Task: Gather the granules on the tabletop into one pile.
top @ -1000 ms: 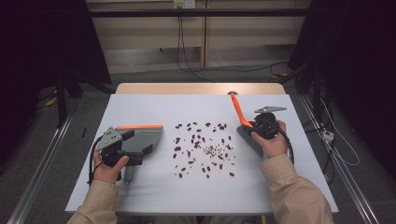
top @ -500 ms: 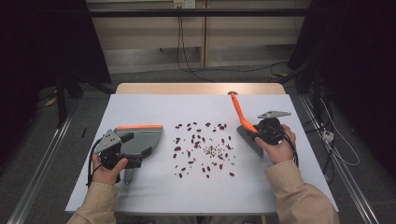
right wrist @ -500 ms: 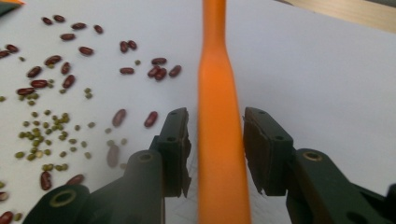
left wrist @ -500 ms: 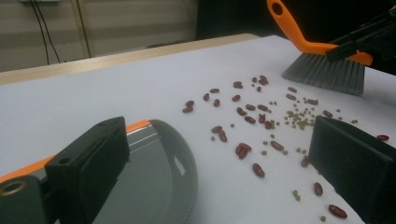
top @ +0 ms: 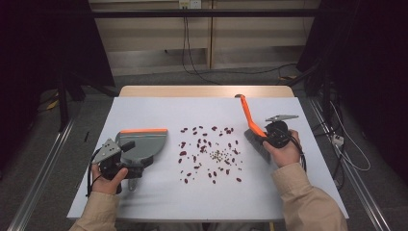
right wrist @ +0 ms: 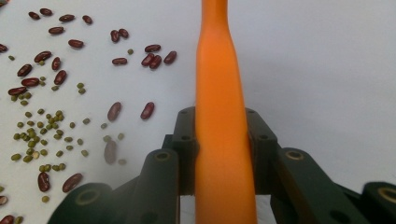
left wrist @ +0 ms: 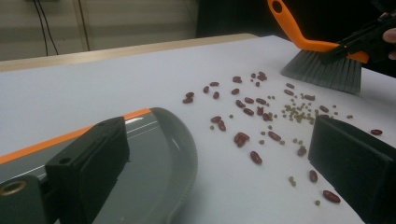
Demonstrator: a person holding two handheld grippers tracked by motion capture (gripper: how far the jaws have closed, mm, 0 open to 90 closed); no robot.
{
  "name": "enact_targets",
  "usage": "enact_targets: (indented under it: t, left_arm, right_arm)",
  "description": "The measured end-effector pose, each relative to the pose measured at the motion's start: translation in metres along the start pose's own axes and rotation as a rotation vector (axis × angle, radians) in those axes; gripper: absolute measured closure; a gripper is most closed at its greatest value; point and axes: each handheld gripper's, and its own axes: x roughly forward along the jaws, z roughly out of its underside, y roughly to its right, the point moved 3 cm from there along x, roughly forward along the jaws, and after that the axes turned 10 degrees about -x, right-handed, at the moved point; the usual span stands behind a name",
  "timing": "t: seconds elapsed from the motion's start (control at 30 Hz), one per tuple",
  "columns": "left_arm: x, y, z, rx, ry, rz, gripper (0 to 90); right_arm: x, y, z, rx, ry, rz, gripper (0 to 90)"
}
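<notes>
Now the right gripper (right wrist: 219, 144) has just closed, clamping the brush's orange handle (right wrist: 219, 93); the left gripper (left wrist: 210, 158) stands wide over the dustpan (left wrist: 159, 154).

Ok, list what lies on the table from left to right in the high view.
Left gripper → grey dustpan with its orange edge → scattered red and green beans → brush with its orange handle → right gripper, its jaws having just closed on that handle.
</notes>
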Motion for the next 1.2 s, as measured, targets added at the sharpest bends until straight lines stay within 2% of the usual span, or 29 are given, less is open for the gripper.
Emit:
enact_targets:
  t: [0.17, 0.33, 0.4, 0.47, 0.57, 0.63, 0.9, 0.97, 1.2]
  left_arm:
    - [0.000, 0.001, 0.000, -0.002, 0.006, 0.005, 5.1]
    - [0.000, 0.000, 0.000, -0.007, 0.005, -0.001, 5.1]
    - [0.000, 0.000, 0.000, -0.008, 0.010, 0.002, 5.1]
    - [0.000, 0.000, 0.000, -0.008, 0.008, 0.003, 5.0]
    - [0.000, 0.000, 0.000, -0.008, 0.003, 0.001, 5.1]
    - [0.000, -0.001, 0.000, -0.007, 0.003, 0.000, 5.1]
    - [0.001, -0.001, 0.000, -0.016, 0.004, -0.001, 5.1]
    - [0.001, -0.001, 0.000, -0.017, 0.003, 0.001, 5.1]
    - [0.002, -0.002, 0.001, -0.015, -0.001, -0.003, 5.1]
  right_arm:
    - [0.002, 0.002, -0.006, -0.008, 0.015, -0.010, 71.5]
    - [0.010, 0.006, -0.020, -0.019, 0.075, -0.025, 71.6]
    - [0.016, 0.008, -0.026, -0.035, 0.111, -0.051, 71.5]
    - [0.022, 0.011, -0.032, -0.040, 0.119, -0.054, 71.5]
    - [0.032, 0.012, -0.042, -0.108, 0.136, -0.058, 71.5]
    - [0.040, 0.012, -0.048, -0.135, 0.134, -0.057, 71.5]
    - [0.065, 0.012, -0.060, -0.208, 0.155, -0.079, 71.6]
    - [0.070, 0.013, -0.061, -0.204, 0.155, -0.084, 71.5]
    - [0.080, 0.010, -0.066, -0.291, 0.146, -0.093, 71.5]
